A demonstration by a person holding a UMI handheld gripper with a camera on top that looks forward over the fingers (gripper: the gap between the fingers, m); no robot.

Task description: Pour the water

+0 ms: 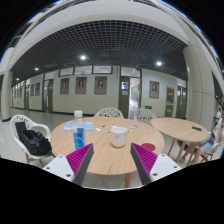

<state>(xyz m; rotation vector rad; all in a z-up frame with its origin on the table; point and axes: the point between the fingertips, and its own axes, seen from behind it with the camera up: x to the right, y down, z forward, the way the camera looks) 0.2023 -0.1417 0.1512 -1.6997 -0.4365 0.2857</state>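
A clear water bottle with a blue label [78,131] stands upright on the round wooden table [105,158], ahead of my left finger. A white cup [119,136] stands on the same table to the right of the bottle, beyond the gap between my fingers. My gripper [112,163] is open and empty, its magenta pads [81,160] spread wide over the near part of the table. Both objects are well ahead of the fingertips.
A white chair with a black bag [33,139] stands left of the table. A second round wooden table [180,128] stands to the right. White chairs [109,113] stand behind the near table. Walls and doors lie beyond.
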